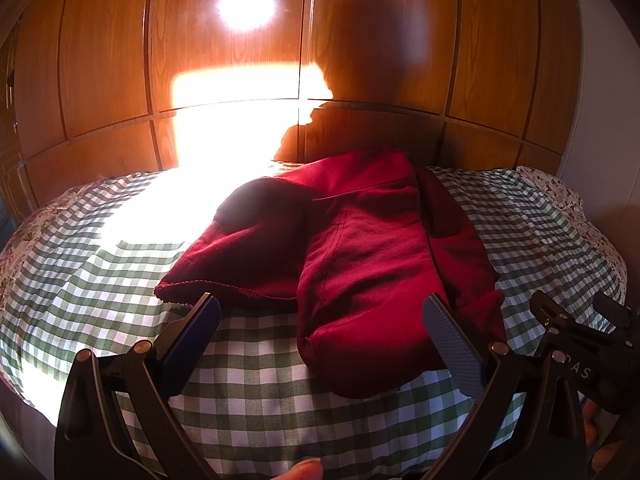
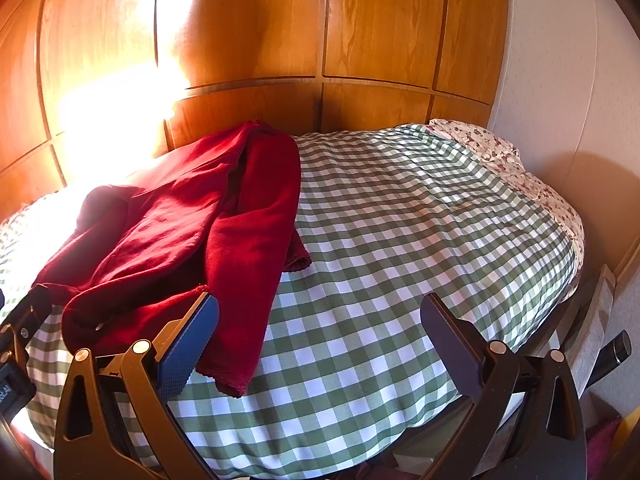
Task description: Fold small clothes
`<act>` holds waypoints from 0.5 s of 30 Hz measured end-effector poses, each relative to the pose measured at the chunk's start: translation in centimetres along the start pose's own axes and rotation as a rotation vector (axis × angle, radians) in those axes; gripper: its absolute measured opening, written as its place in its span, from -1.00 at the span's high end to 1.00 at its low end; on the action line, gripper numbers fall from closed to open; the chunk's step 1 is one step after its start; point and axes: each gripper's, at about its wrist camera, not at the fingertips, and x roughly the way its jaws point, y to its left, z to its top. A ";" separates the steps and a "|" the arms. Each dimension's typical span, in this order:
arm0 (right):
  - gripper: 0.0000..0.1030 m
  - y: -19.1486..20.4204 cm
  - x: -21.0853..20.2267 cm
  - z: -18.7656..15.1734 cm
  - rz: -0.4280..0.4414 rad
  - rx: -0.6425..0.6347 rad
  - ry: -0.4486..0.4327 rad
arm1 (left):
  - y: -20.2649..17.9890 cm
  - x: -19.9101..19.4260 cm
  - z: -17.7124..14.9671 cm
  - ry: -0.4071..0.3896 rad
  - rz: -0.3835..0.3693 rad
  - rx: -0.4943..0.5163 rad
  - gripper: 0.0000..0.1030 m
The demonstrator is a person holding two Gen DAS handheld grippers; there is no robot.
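A dark red garment (image 1: 360, 248) lies partly folded on the green-and-white checked bedcover (image 1: 256, 392). In the left wrist view my left gripper (image 1: 320, 320) is open, its jaws spread just above the garment's near edge, holding nothing. The right gripper body (image 1: 576, 328) shows at that view's right edge. In the right wrist view the garment (image 2: 180, 240) lies to the left, one sleeve hanging toward me. My right gripper (image 2: 320, 316) is open and empty over the bare checked cover (image 2: 400, 240), its left finger (image 2: 188, 340) next to the sleeve.
A wooden panelled wardrobe (image 1: 360, 40) stands behind the bed, with bright sunlight glare on its left part. A floral sheet (image 2: 500, 152) edges the bed at the far right. A white wall (image 2: 560, 80) is on the right.
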 end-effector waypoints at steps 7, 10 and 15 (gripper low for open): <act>-0.94 -0.2 0.2 0.0 0.000 0.004 0.006 | -0.1 0.1 0.2 0.001 -0.009 0.009 -0.95; -0.94 -0.4 0.4 0.0 -0.001 0.008 0.008 | -0.2 0.1 0.3 -0.004 -0.011 0.011 -0.95; -0.94 -0.6 0.3 0.0 -0.002 0.006 0.002 | -0.2 0.0 0.4 -0.008 -0.014 0.011 -0.95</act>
